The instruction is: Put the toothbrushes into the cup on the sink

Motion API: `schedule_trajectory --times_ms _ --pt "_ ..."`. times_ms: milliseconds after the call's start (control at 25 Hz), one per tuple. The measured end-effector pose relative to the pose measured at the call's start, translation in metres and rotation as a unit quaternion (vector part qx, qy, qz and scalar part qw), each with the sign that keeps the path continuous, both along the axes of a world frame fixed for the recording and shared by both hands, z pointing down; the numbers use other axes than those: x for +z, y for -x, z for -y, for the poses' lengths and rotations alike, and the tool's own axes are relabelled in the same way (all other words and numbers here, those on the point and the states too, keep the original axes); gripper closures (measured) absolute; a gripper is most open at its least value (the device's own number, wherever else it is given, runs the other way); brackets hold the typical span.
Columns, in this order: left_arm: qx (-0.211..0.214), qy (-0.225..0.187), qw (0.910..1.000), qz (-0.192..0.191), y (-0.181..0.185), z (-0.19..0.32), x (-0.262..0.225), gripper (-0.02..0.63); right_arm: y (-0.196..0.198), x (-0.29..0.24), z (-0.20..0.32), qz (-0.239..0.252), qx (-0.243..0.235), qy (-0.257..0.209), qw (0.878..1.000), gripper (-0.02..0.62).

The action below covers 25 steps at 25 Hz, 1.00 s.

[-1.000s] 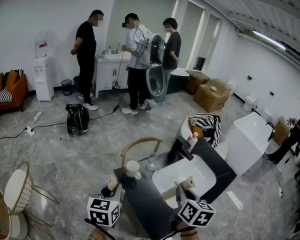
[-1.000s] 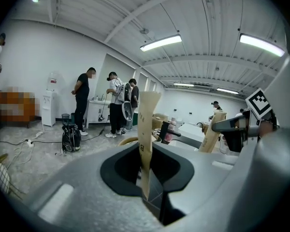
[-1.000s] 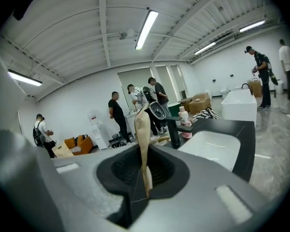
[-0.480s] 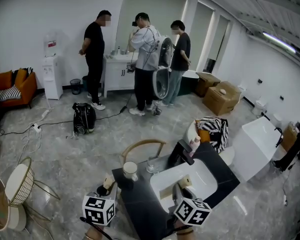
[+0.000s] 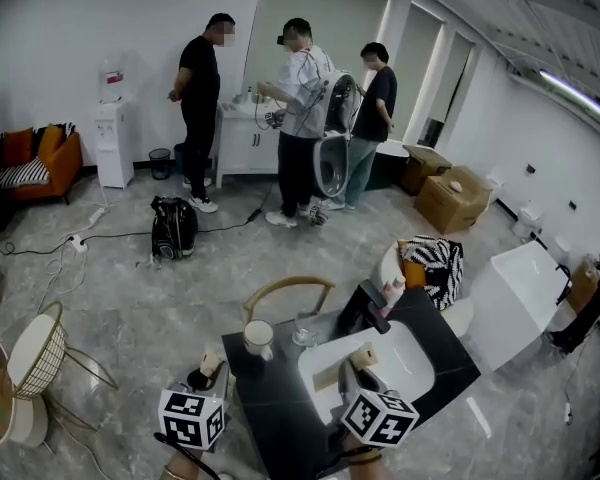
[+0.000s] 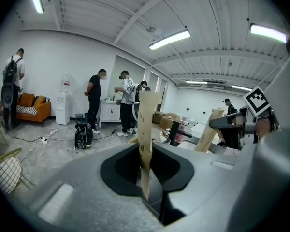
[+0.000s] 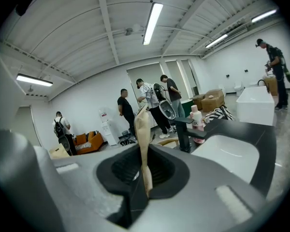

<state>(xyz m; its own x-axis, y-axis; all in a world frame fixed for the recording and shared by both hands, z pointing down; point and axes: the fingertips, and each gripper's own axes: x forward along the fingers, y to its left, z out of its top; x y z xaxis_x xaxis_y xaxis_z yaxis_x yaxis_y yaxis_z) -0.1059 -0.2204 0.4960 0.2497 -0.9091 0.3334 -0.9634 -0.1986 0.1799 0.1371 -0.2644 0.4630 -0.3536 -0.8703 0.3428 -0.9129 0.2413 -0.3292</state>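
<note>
- left gripper [image 5: 208, 371], right gripper [image 5: 355, 376]: cubes in black-and-white squares
- left pack [image 6: 146, 129], right pack [image 7: 142, 144]: tan paper, with dark print on the left one
- counter [image 5: 270, 408]: black
- basin [image 5: 380, 353]: white
- cup [image 5: 258, 336], 6 o'clock: white
- bottle [image 5: 392, 290]: pink
- sofa [image 5: 58, 153], 9 o'clock: orange
- cushion [image 5: 22, 174] on it: black-and-white stripes
- bag [image 5: 435, 263], 3 o'clock: zebra stripes
- floor [image 5: 130, 288]: grey marbling
</note>
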Motion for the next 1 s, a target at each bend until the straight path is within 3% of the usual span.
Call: schedule_trajectory --times_ms 1000 --pt "-0.050 0.029 0.9983 -0.004 0.023 0.001 0.021 0.561 0.010 -0.031 0.092 0.028 -0.018 -0.034 0.999 0.561"
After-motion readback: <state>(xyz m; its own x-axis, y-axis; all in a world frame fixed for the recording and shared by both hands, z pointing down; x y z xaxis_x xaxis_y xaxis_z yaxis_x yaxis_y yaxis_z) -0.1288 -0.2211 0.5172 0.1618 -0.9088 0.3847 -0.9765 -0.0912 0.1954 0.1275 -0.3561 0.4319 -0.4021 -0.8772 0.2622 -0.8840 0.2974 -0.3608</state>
